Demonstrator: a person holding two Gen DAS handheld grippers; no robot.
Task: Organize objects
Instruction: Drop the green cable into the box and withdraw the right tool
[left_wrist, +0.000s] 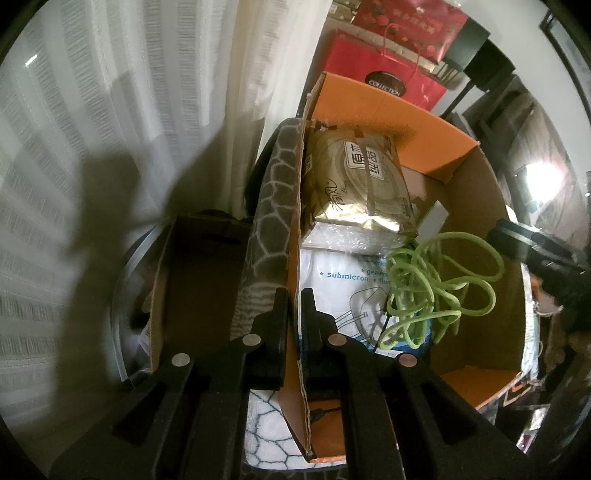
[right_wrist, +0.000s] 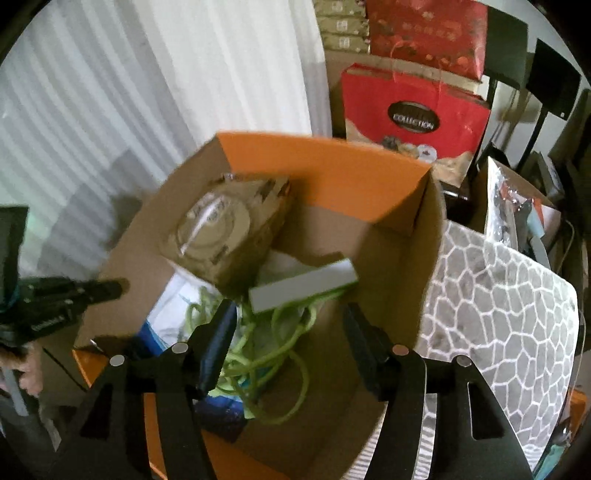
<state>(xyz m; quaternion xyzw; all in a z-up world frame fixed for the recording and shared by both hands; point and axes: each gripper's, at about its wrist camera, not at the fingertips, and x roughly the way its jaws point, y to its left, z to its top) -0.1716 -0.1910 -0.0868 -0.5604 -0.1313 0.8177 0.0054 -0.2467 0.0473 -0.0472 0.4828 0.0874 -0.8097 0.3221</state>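
Risk: your left gripper (left_wrist: 294, 306) is clenched on the box wall (left_wrist: 295, 229); your right gripper (right_wrist: 288, 328) is released above the green cord (right_wrist: 273, 354) at lower centre, which could snag.

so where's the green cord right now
Inside the cardboard box, the green cord lies tangled on the white packet, just below the gold package.

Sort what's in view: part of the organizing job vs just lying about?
In the job:
- box, wall clamped by left gripper
- green cord in box
- gold pack in box
- white bar in box
- right gripper, open over the cord

Lying about:
- red bag
- curtain
- patterned cloth
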